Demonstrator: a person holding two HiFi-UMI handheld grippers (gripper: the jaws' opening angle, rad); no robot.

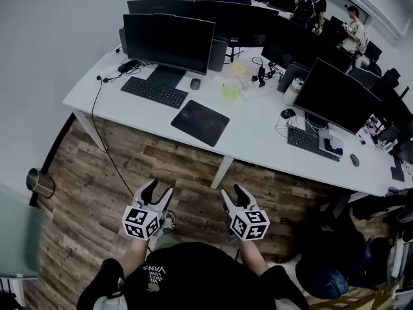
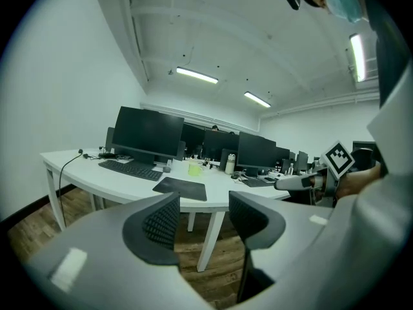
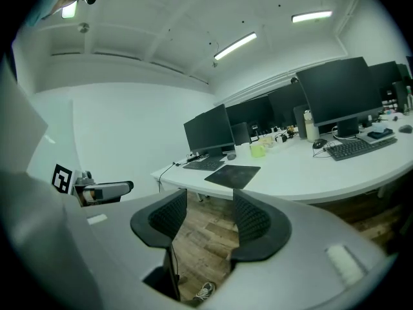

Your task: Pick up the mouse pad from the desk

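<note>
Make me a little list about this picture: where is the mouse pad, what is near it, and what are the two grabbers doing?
mouse pad: dark, flat on the white desk, near its front edge
nearby: keyboard to its left, mouse behind
left gripper: open, empty, over the floor
right gripper: open, empty, over the floor
task: not yet begun

Keyboard [image 1: 154, 92]; yellow-green cup [image 1: 230, 90]

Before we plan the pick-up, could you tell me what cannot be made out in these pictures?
Mouse pad: thickness, too small in all views.
Desk: right end cut off by the head view's edge.
Items near the green cup: too small to identify.
Floor under it: mostly hidden by the left tongs, left gripper view.
</note>
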